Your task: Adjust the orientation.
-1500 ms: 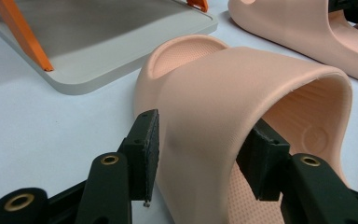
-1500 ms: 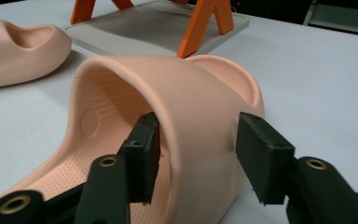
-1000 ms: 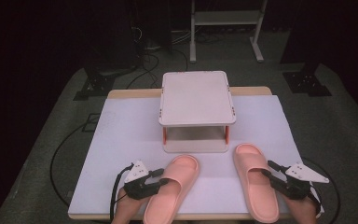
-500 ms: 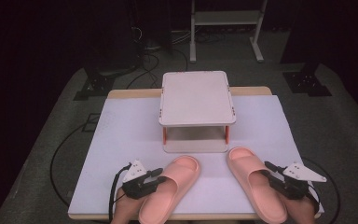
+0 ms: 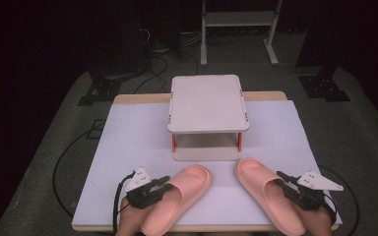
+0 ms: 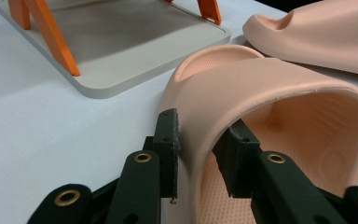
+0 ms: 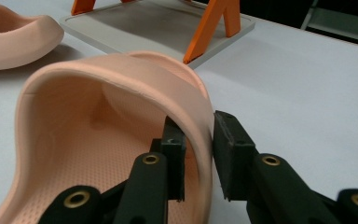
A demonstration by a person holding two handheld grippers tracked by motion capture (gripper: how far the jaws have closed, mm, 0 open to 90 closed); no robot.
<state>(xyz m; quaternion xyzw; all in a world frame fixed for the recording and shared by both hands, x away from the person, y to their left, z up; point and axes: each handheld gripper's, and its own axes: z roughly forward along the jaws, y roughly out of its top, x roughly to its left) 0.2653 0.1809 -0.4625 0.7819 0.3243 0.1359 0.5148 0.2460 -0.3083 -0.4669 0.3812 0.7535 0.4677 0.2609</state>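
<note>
Lower left of the high view, the left tongs (image 5: 165,183) pinch the strap edge of the left pink slipper (image 5: 177,195), toe angled toward centre on the white surface (image 5: 128,142). Middle, the small two-tier rack (image 5: 207,114) stands just beyond both toes. Lower right, the right tongs (image 5: 281,178) grip the right pink slipper (image 5: 266,191) by its strap.

Two-tier stand (image 5: 207,103) sits mid-table (image 5: 128,147), toward far edge. Left slipper (image 5: 177,196) lies before stand, near left; right slipper (image 5: 266,194) near right; toes angle inward toward stand's lower shelf (image 5: 205,154). Left gripper (image 5: 163,186) at left slipper's outer side, right gripper (image 5: 284,180) at right slipper's outer side. Metal rack (image 5: 238,19) stands on floor behind table.
</note>
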